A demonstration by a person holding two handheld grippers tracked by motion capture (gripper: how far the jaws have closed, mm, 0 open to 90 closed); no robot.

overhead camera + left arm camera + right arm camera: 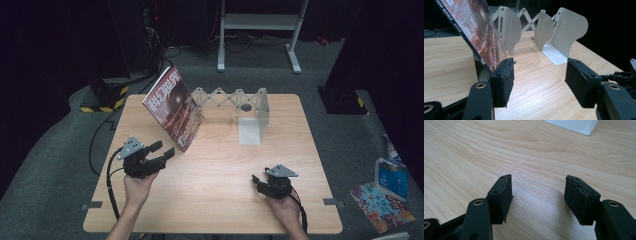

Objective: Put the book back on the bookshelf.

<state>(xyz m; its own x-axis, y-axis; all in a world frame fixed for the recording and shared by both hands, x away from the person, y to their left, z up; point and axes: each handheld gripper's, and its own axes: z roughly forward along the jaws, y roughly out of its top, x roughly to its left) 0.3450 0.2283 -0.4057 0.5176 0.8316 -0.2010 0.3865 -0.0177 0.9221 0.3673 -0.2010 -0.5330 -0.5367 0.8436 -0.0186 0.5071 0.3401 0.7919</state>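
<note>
While the left gripper (165, 150) sits at lower left of the high view w/ jaws apart and nothing between them, the magazine (172, 107) leans tilted just beyond it, upper left of centre on the tabletop (225, 170). Its lower edge rests on the wood; its top tips back toward the left end of the white accordion bookstand (235, 100). Can't tell whether it touches the nearest divider or sth behind it. In the left gripper view the mag's lower corner (490, 62) is right by the left pad (504, 80), prob. not yet touching.

Right gripper (256, 181) is at lower right of the high view, well apart from the mag, jaws apart too, over bare wood.

Handling, judged from looks: thin, glossy cover, so light but floppy and likely slick on the pads. Gripped by one corner it would prob. droop or twist. Better hold is along the spine or mid lower edge, pads flat on both covers, firm enough not to slide, not so hard it creases. Leaning as it does, a nudge could tip it flat or skid its foot along the tabletop.
</note>
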